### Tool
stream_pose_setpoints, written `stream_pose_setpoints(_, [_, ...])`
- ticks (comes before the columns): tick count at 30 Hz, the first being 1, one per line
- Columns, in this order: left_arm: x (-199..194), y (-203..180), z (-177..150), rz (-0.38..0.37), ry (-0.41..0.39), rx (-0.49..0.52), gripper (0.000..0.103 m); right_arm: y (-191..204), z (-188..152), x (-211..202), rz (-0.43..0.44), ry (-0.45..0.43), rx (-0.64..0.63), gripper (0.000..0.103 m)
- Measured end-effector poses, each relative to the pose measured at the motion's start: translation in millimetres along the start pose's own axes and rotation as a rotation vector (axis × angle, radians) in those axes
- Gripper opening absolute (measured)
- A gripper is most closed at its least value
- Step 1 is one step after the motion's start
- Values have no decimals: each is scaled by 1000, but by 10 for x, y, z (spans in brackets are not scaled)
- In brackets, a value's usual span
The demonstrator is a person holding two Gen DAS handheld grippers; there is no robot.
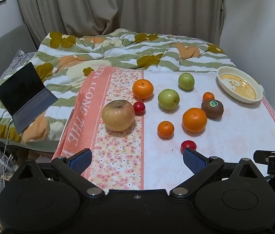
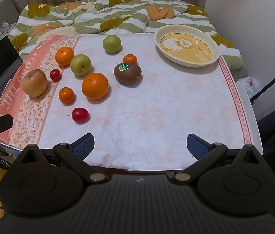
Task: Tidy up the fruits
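Several fruits lie on a cloth-covered table point(image 2: 156, 117): a brownish apple point(image 1: 118, 115) point(image 2: 34, 82), two green apples point(image 1: 168, 99) point(image 2: 111, 43), big oranges point(image 1: 194, 119) point(image 2: 95, 85), small tangerines point(image 1: 165, 129) point(image 2: 66, 95), a kiwi point(image 1: 212, 108) point(image 2: 127, 73) with a green sticker, and red cherry tomatoes point(image 1: 188, 145) point(image 2: 80, 114). A cream dish point(image 1: 239, 84) point(image 2: 187, 45) with a cartoon print stands empty at the far right. My left gripper point(image 1: 137, 160) is open above the near edge, with nothing between its pads. My right gripper point(image 2: 140, 146) is open too, over bare cloth.
A bed with a flowered quilt point(image 1: 118, 48) lies behind the table. An open laptop point(image 1: 25, 97) rests on it at the left. Curtains point(image 1: 118, 3) hang at the back. Cables and clutter sit on the floor at the lower left.
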State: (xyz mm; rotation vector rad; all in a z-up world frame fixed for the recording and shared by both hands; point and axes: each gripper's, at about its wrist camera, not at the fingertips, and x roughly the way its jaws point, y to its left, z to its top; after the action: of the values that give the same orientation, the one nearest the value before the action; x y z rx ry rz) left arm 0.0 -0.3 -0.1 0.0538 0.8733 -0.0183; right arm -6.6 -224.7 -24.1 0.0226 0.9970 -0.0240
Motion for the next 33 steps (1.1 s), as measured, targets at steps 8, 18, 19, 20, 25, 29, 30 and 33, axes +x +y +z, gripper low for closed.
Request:
stream_pose_setpoints(8, [-25, -7, 15, 14, -21, 13, 101, 31, 41, -19, 9, 11, -11, 103])
stream_pose_setpoints(18, [-18, -5, 5, 11, -18, 13, 101, 41, 9, -30, 11, -12, -11, 103])
stream_pose_setpoints(19, [-20, -7, 6, 13, -18, 15, 101, 44, 11, -26, 11, -11, -10, 103])
stream_pose_setpoints(20, [-36, -15, 10, 14, -18, 14, 101, 46, 10, -26, 11, -11, -10, 103])
stream_pose_setpoints(25, [-14, -17, -6, 14, -18, 15, 101, 49, 7, -34, 14, -10, -13, 103])
stream_pose_setpoints(29, [-12, -26, -9, 14, -20, 18, 101, 50, 10, -37, 15, -10, -14, 103])
stream_pose_setpoints(30, [-11, -28, -6, 13, -20, 20, 101, 50, 10, -41, 15, -10, -14, 103])
stream_pose_setpoints(33, [-10, -27, -8, 13, -19, 19, 101, 49, 10, -44, 15, -9, -14, 103])
